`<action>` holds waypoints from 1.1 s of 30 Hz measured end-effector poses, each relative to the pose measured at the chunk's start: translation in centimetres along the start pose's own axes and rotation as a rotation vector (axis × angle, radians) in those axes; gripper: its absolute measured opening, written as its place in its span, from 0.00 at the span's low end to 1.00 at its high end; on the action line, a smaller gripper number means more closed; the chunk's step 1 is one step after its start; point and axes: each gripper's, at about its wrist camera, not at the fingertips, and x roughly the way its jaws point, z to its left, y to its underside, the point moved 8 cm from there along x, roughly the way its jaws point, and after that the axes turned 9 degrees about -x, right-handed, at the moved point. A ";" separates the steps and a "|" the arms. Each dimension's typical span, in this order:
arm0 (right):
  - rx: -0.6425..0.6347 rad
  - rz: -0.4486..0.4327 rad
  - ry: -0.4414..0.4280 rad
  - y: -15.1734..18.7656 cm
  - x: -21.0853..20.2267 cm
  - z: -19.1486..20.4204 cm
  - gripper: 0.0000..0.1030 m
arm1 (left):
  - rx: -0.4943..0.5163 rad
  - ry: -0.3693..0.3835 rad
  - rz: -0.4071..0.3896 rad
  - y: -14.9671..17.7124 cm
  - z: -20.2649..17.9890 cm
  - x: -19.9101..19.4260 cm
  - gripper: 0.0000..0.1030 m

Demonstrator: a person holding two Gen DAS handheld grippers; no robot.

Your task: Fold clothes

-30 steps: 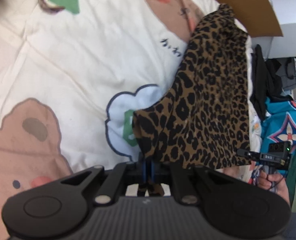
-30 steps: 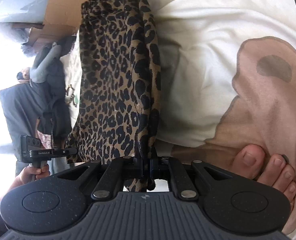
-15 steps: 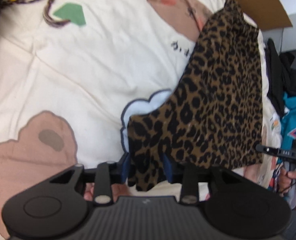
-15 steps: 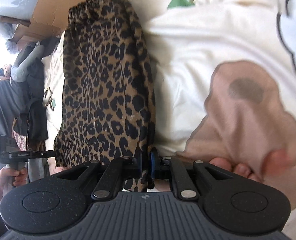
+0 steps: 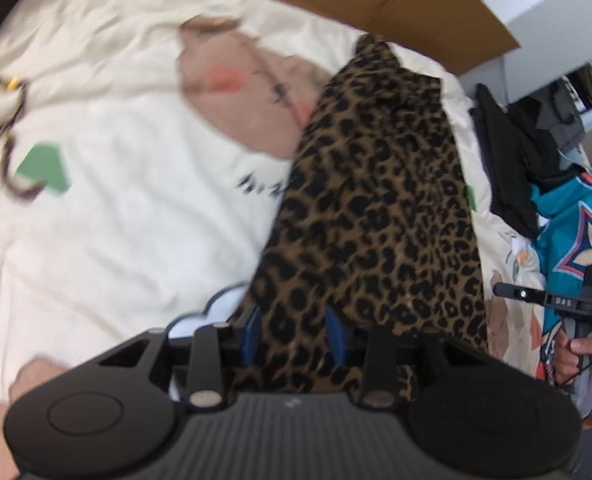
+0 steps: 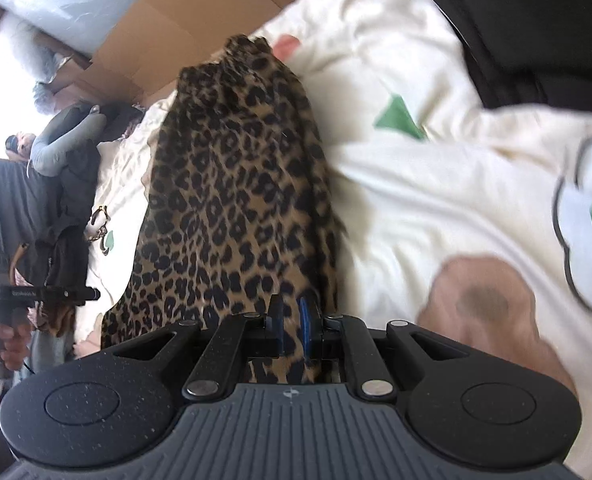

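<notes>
Mid-fold on the bed (image 5: 116, 220): leopard-print garment (image 5: 375, 208) pinched by right gripper (image 6: 292, 320), left gripper (image 5: 292, 332) just spread around a bunched corner; next, likely re-clamping.

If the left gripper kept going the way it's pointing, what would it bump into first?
Most likely the leopard-print cloth, which already sits between the left gripper's fingers and stretches ahead of it. Under that lies the cream quilt; depth is hard to judge.
</notes>
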 end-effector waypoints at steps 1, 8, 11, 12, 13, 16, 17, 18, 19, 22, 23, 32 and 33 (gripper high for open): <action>-0.014 -0.008 0.000 -0.3 0.2 0.4 0.08 | 0.019 -0.001 -0.004 0.0 -0.2 -0.1 0.36; -0.144 -0.011 0.007 -1.6 1.9 3.5 0.08 | 0.106 0.027 -0.007 -0.3 -3.0 1.3 0.35; -0.191 0.001 0.017 -1.5 3.0 4.4 0.08 | 0.154 0.036 0.009 0.2 -4.2 2.5 0.35; -0.202 0.007 0.021 -1.4 3.3 4.6 0.08 | 0.164 0.039 0.017 0.5 -4.3 2.8 0.35; -0.213 0.014 0.028 -1.1 3.7 4.7 0.08 | 0.173 0.042 0.025 0.8 -4.5 3.2 0.35; -0.240 0.036 0.053 -0.4 4.7 4.8 0.08 | 0.200 0.050 0.049 1.5 -5.0 4.3 0.35; -0.246 0.042 0.065 -0.2 4.9 4.6 0.08 | 0.208 0.048 0.057 1.8 -5.1 4.6 0.34; -0.251 0.048 0.079 0.0 5.1 4.4 0.08 | 0.216 0.031 0.065 2.0 -4.8 5.0 0.34; -0.252 0.054 0.093 0.2 5.2 4.2 0.08 | 0.222 0.014 0.073 2.2 -4.5 5.3 0.34; -0.244 0.063 0.122 0.5 5.3 3.2 0.10 | 0.226 -0.030 0.101 2.9 -3.3 6.0 0.31; -0.240 0.064 0.130 0.6 5.2 2.9 0.10 | 0.227 -0.042 0.105 3.0 -2.9 6.0 0.30; -0.230 0.051 0.158 0.8 4.4 1.8 0.11 | 0.185 -0.106 0.088 2.8 -0.6 4.3 0.20; -0.232 0.047 0.157 0.8 4.3 1.9 0.11 | 0.187 -0.116 0.088 3.0 -0.4 4.1 0.20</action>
